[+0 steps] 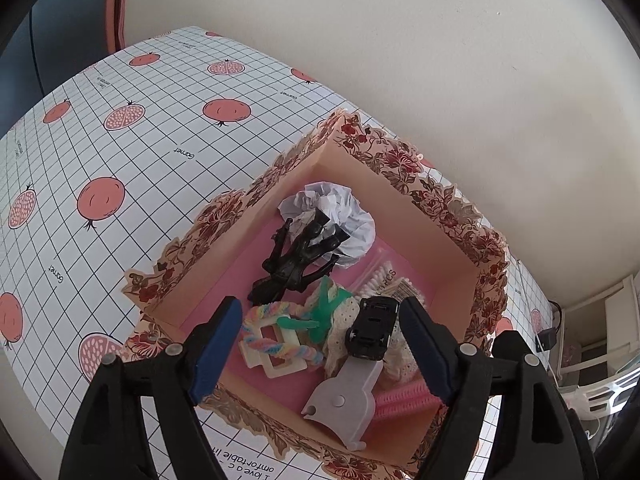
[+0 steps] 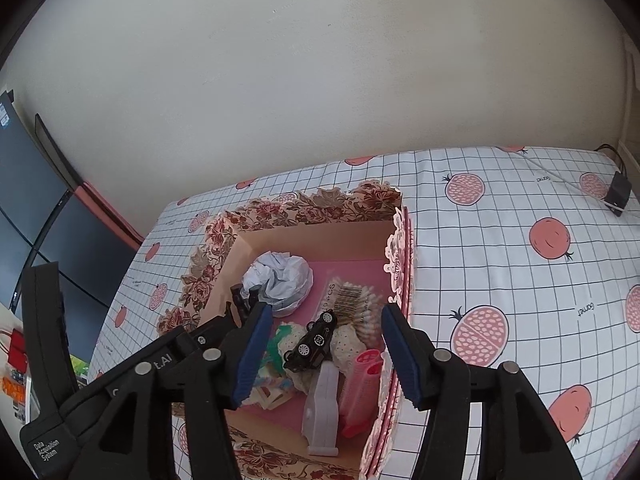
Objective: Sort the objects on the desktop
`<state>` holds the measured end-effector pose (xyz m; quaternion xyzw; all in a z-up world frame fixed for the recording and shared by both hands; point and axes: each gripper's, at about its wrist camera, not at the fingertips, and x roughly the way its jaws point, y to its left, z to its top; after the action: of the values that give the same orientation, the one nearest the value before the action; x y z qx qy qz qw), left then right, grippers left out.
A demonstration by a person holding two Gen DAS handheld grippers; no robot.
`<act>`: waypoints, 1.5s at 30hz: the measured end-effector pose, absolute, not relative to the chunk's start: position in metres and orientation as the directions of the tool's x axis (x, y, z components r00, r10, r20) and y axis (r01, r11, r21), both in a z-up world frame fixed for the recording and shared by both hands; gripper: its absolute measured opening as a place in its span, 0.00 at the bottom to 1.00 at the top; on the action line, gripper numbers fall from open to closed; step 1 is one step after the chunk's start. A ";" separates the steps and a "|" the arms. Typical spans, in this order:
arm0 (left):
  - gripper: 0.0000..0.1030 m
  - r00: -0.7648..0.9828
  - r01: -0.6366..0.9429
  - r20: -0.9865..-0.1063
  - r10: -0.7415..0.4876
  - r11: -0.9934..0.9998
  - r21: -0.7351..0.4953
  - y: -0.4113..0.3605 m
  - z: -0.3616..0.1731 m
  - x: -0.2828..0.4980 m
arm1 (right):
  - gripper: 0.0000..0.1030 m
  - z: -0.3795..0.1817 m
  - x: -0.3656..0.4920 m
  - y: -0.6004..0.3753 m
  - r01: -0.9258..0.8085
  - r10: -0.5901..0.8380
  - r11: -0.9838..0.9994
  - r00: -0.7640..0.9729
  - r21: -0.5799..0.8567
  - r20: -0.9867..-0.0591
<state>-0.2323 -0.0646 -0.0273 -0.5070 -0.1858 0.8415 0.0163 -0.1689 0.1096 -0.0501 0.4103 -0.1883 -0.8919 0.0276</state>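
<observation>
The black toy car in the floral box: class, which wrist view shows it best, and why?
The right wrist view: the black toy car lies tilted there with its wheels and side in sight. The left wrist view shows the car end-on beside the left gripper's fingertip, so its shape is harder to read.

Left tool (image 2: 240,340) hides most of the black figure (image 2: 240,300); bag (image 2: 352,300) print unreadable

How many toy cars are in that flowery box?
1. The black toy car lies on the lace cloth near the box's front, above the grey plastic piece. More could be buried underneath.
</observation>
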 end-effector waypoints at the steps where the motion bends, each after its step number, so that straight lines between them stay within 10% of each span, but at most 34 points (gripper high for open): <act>1: 0.81 -0.486 0.161 -0.847 0.213 -0.931 -0.327 -0.064 -0.026 -0.231 | 0.63 -0.049 -0.168 0.111 -0.109 -0.200 -0.928 -0.662 0.358 -0.722; 18: 0.91 -0.484 0.157 -0.859 0.168 -0.949 -0.273 -0.058 -0.017 -0.221 | 1.00 -0.041 -0.155 0.141 -0.188 -0.146 -0.915 -0.671 0.357 -0.727; 45: 1.00 -0.514 0.044 -0.843 0.156 -0.977 -0.208 -0.031 -0.002 -0.174 | 1.00 -0.028 -0.091 0.166 -0.244 0.005 -0.947 -0.663 0.210 -0.749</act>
<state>-0.1745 -0.0308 -0.0022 -0.4918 -0.1017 0.8641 0.0325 -0.0908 0.1665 -0.0277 0.4047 -0.1478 -0.8998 -0.0691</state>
